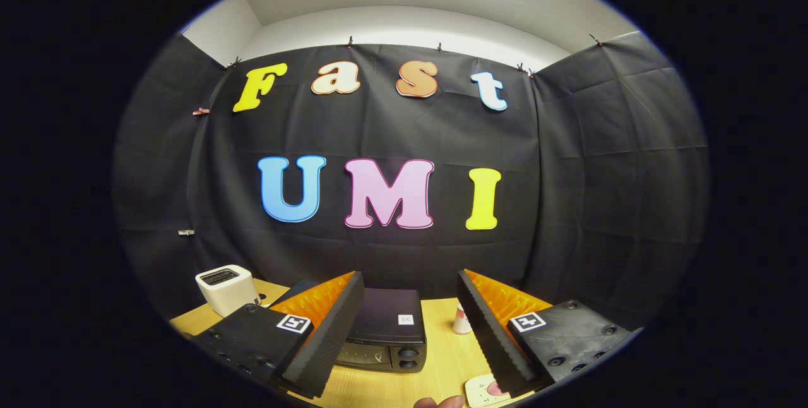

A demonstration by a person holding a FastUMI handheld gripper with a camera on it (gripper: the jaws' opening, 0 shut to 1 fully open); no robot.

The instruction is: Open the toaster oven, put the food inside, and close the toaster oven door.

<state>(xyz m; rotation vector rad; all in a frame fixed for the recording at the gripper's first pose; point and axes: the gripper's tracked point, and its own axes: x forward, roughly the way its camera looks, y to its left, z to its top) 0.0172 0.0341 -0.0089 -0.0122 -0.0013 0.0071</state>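
The black toaster oven (385, 331) stands on the wooden table (442, 357), just ahead of my fingers and partly behind the left finger (328, 338). Its door looks closed and two knobs show on its right front. My gripper (410, 364) is held high above the table, open wide, with nothing between its fingers. A light plate (481, 391) carrying a pink piece of food lies near the right finger (499, 345), partly hidden by it.
A white slot toaster (226, 288) stands at the far left of the table. A small white cup-like object (461, 321) sits right of the oven. A person's fingertip (442, 403) shows by the plate. Black cloth walls close in the booth.
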